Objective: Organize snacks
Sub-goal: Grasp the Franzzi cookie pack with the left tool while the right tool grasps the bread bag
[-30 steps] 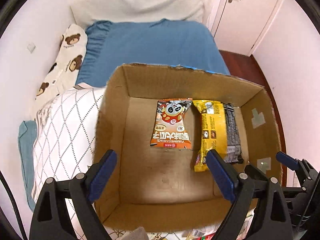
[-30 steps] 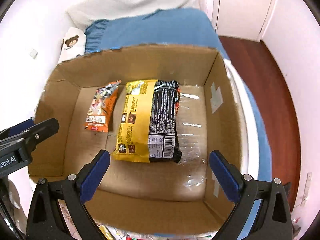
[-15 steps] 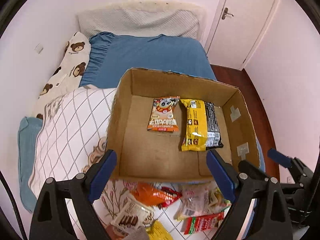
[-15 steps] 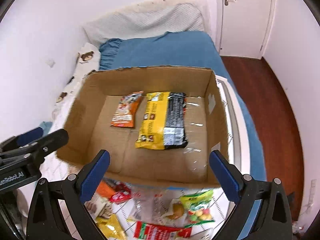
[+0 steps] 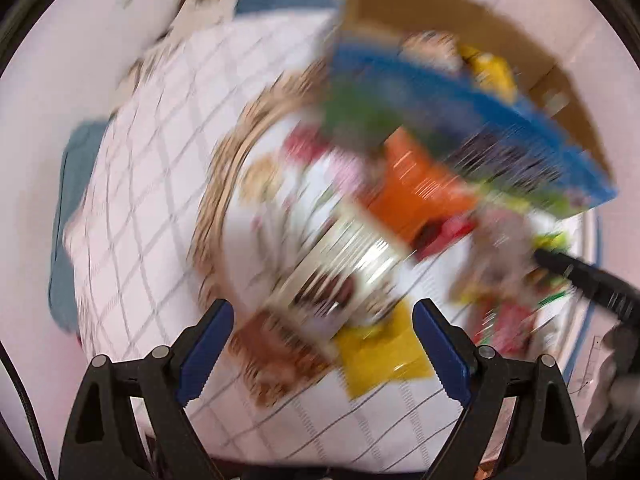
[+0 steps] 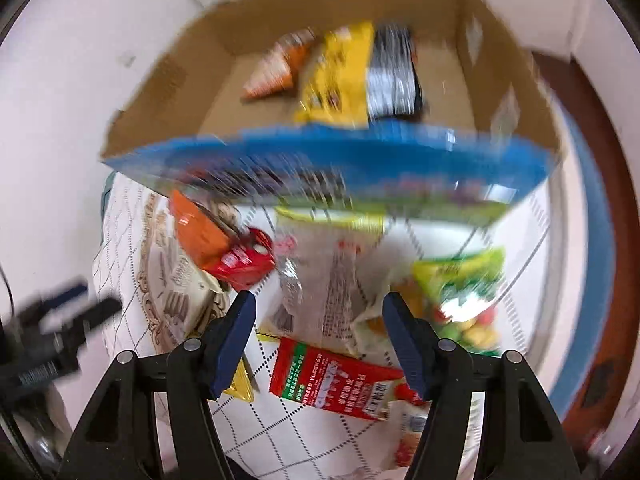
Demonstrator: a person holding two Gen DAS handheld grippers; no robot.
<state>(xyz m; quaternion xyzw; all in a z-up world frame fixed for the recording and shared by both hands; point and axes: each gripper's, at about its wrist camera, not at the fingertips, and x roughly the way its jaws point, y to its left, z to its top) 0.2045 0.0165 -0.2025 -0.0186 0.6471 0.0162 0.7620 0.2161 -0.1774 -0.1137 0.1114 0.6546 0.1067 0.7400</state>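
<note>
Both views are blurred by motion. My left gripper (image 5: pixel 322 332) is open and points down over loose snacks on the checked quilt (image 5: pixel 152 184): a silver-white cookie packet (image 5: pixel 336 276), a yellow packet (image 5: pixel 380 354) and a brown packet (image 5: pixel 276 354). My right gripper (image 6: pixel 320 312) hangs over a pale see-through packet (image 6: pixel 328 276). Its jaws are closing and stand apart from the packet. A red packet (image 6: pixel 340 380) lies just below it and a green candy bag (image 6: pixel 460 292) to the right. The cardboard box (image 6: pixel 168 76) behind holds a yellow-black packet (image 6: pixel 356 76) and an orange packet (image 6: pixel 280 68).
The box's near outer wall (image 6: pixel 340 160) is printed blue and green and stands right behind the pile. An orange packet (image 6: pixel 196 236) and a small red one (image 6: pixel 244 260) lie to the left. The left gripper (image 6: pixel 60 320) shows at the left edge. Wooden floor (image 6: pixel 600 200) is on the right.
Both grippers have drawn back from over the box and sunk toward the snack pile in front of it. The right jaws have narrowed. The left jaws keep their width.
</note>
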